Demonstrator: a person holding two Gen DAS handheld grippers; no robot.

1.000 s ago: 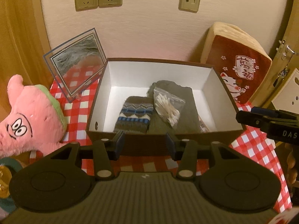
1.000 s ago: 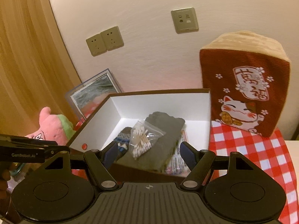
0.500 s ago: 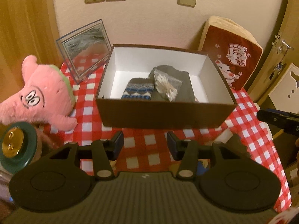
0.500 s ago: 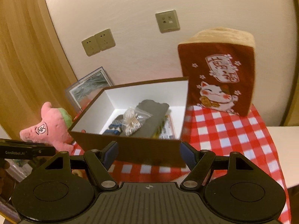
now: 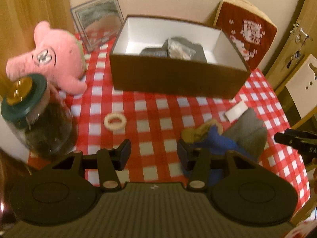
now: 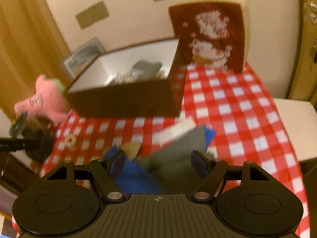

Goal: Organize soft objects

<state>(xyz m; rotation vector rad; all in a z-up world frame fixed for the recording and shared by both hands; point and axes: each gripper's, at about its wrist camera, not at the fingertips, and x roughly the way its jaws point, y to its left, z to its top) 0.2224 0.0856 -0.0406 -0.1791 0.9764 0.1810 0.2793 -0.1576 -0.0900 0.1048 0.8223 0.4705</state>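
Right wrist view: my right gripper [image 6: 158,162] stands with its jaws wide and nothing pressed between them, poised over a folded grey cloth [image 6: 176,148] that lies on the red-and-white checked tablecloth [image 6: 227,99], partly overlapping a rumpled blue fabric [image 6: 134,176] with a small tan piece [image 6: 131,148] beside it. I judge the grey cloth light, limp and likely to unfold, so I would pinch it across the thick folded edge rather than a loose corner. My left gripper [image 5: 153,154] has its jaws about half apart and empty, over bare tablecloth just left of the blue fabric. Beyond sits the brown cardboard box with a white inside [image 5: 178,79], already holding knitted items.
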